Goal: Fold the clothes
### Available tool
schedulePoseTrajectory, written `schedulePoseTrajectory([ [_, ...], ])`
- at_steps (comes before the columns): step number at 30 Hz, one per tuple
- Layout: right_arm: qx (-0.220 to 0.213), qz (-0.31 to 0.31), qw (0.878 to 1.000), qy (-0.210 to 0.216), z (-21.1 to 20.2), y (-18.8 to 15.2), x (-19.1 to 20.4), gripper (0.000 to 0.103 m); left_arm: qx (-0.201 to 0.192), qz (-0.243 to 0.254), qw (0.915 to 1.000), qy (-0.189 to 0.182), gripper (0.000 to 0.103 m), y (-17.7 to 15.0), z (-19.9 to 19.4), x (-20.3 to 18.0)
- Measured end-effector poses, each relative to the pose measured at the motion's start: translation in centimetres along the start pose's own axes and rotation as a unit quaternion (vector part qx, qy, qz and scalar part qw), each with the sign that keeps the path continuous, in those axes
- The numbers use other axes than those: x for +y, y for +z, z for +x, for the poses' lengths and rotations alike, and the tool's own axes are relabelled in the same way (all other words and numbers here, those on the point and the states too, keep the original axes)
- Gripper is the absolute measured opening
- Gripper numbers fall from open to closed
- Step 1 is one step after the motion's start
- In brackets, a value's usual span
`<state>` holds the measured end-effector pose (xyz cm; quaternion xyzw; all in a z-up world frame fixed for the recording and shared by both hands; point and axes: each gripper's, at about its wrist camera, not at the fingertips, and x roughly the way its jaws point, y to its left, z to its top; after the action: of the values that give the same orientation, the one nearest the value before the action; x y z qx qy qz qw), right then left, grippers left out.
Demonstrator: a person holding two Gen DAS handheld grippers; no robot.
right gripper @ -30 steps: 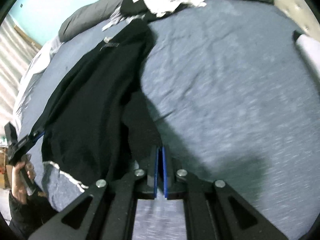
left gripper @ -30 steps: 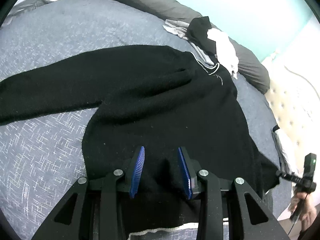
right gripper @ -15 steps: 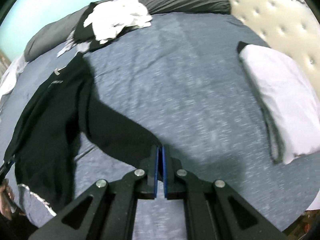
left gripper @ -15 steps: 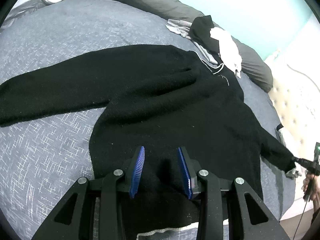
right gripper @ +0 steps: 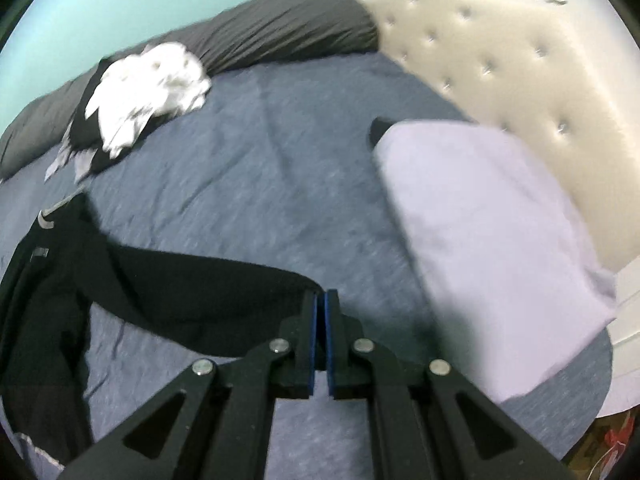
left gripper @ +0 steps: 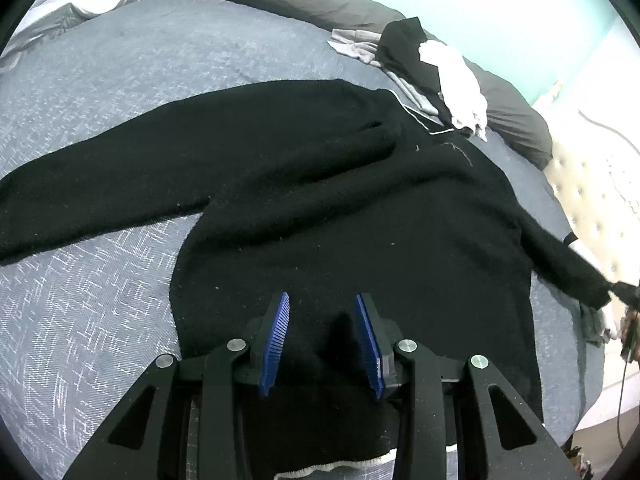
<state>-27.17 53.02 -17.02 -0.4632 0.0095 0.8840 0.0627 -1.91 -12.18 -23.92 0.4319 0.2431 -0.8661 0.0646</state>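
Your right gripper point(right gripper: 321, 300) has drawn the sleeve point(right gripper: 192, 292) outward toward the headboard point(right gripper: 500, 64) edge of the bed point(right gripper: 280, 152) since a second ago.
The black sweater point(left gripper: 340, 208) lies spread on the bed, hem at the near edge. Right tongs are clenched on the cuff, judged to straighten the sleeve flat. Your left gripper point(left gripper: 322, 328) stays released over the hem, gripping nothing. Unfolded laundry point(left gripper: 436, 68) sits at the far edge.
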Motion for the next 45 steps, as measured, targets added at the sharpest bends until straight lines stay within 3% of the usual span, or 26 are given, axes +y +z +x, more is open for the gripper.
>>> schedulePoseTrajectory([
  [6,0.007,-0.009,1.000,-0.015,1.3,1.6,-1.1,0.003,0.003,0.016,0.9999,0.004,0.037,0.1,0.5,-0.6],
  [14,0.039,0.006,0.998,-0.039,6.2,-0.2,-1.6,0.003,0.010,0.021,0.9997,0.008,0.037,0.0,1.0,-0.4],
  [18,0.020,0.023,0.998,-0.051,5.7,-0.9,-1.9,0.011,0.010,0.013,0.9998,0.007,0.037,0.2,1.0,0.3],
  [20,0.003,0.033,0.998,-0.056,4.8,-1.1,-2.1,0.021,0.011,0.005,0.9999,0.003,0.037,0.2,0.9,0.7],
  [22,-0.015,0.042,0.997,-0.056,3.4,-1.2,-2.0,0.039,0.010,-0.004,0.9999,-0.004,0.037,0.2,0.7,1.2],
  [27,-0.022,0.061,0.997,0.030,0.2,-2.5,0.1,0.045,0.002,-0.006,1.0000,0.000,0.037,0.0,-0.2,1.8],
  [30,0.018,0.037,0.994,0.099,-0.4,-4.7,4.4,0.046,0.000,0.001,0.9999,0.010,0.037,-0.3,-0.6,2.0],
  [34,0.070,0.003,0.980,0.185,-1.3,-7.8,10.2,0.048,0.003,-0.002,1.0000,0.006,0.037,-0.7,-0.9,2.5],
  [38,0.111,-0.046,0.964,0.239,-2.7,-12.1,17.2,0.048,0.008,-0.002,1.0000,0.001,0.037,-1.3,-1.2,3.0],
  [45,0.192,-0.082,0.936,0.283,-3.1,-17.8,23.1,0.049,0.009,-0.014,0.9999,0.002,0.038,-1.7,-1.8,4.7],
])
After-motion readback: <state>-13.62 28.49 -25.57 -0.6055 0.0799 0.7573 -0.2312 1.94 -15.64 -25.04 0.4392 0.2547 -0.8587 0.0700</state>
